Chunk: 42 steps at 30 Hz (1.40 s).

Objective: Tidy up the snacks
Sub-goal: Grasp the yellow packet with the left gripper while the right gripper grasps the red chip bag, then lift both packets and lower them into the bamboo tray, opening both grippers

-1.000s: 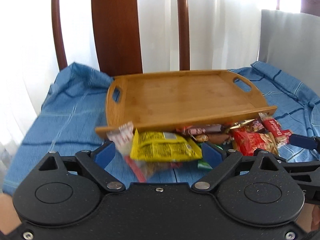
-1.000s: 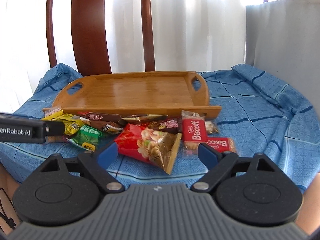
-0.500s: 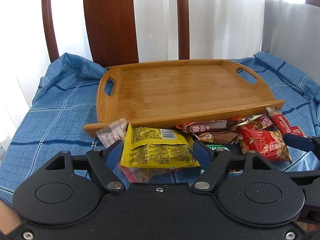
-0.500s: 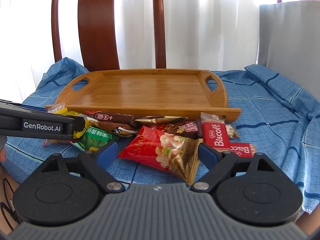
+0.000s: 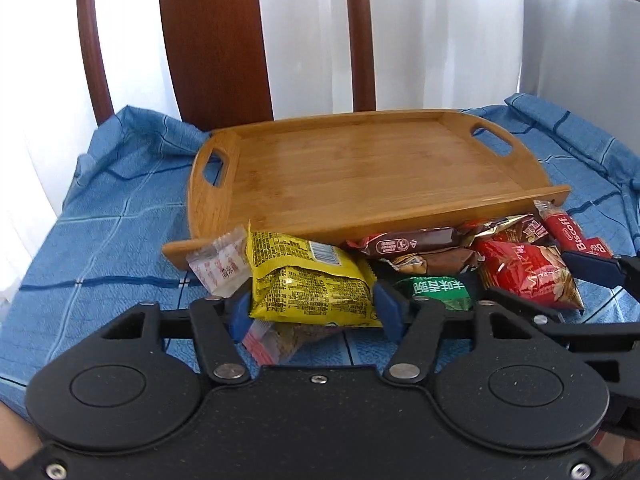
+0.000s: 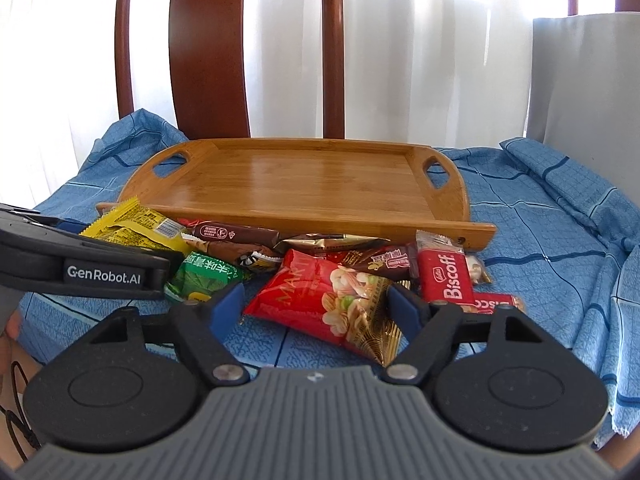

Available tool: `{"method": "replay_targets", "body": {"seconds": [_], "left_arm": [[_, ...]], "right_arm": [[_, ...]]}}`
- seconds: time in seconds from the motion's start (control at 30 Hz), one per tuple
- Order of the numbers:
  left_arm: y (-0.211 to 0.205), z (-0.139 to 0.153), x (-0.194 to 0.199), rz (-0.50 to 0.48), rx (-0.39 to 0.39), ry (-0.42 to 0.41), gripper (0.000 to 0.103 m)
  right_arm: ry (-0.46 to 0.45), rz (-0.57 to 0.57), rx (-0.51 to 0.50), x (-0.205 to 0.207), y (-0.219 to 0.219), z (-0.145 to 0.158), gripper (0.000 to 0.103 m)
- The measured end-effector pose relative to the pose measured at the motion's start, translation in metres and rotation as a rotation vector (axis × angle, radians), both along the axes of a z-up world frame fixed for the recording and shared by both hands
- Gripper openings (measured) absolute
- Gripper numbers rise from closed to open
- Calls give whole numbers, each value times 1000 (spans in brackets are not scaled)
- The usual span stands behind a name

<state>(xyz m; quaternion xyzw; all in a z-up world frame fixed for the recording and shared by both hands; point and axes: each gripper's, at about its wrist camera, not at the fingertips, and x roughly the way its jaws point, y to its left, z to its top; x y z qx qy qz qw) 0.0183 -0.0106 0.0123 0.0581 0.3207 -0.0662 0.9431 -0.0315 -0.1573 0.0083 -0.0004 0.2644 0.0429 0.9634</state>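
An empty bamboo tray (image 5: 360,168) (image 6: 304,184) lies on the blue cloth. Snack packets are heaped along its near edge. My left gripper (image 5: 312,310) has its blue fingers on both sides of the yellow packet (image 5: 308,280), touching it. My right gripper (image 6: 316,306) is open with its fingers either side of the red nut bag (image 6: 328,300). Brown bars (image 6: 236,234), a green packet (image 6: 204,276) and red Biscoff packs (image 6: 446,276) lie around them. A small white sachet (image 5: 220,266) lies left of the yellow packet.
A dark wooden chair back (image 6: 208,48) and white curtains stand behind the table. A grey panel (image 6: 584,80) stands at the right. The blue checked cloth (image 5: 100,240) is rumpled at the edges.
Both grippers have moved forward to the packets. The left gripper's fingers have closed in on the yellow packet. The right gripper's fingers have narrowed around the red nut bag.
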Motion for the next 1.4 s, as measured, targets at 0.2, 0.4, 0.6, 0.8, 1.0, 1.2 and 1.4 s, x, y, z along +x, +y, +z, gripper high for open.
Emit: {"method": "replay_targets", "body": {"seconds": [0.2, 0.4, 0.6, 0.8, 1.0, 1.2, 1.4], "left_arm": [[-2, 8, -6, -8, 0, -15, 42], [4, 18, -10, 10, -21, -19, 39], [12, 36, -14, 37, -56, -62, 37], [18, 50, -8, 46, -96, -77, 14], [18, 47, -2, 48, -118, -49, 12], [17, 49, -4, 22, -126, -53, 12], [9, 66, -3, -7, -130, -99, 11]], "right_arm": [[-4, -13, 32, -2, -5, 4, 74], [-32, -15, 35, -5, -6, 12, 74], [-41, -27, 52, -4, -11, 20, 74], [-43, -36, 79, 1, -20, 30, 74], [-41, -50, 96, 5, -26, 34, 74], [-45, -55, 104, 4, -30, 36, 74], [-57, -52, 104, 8, -33, 41, 73]]}}
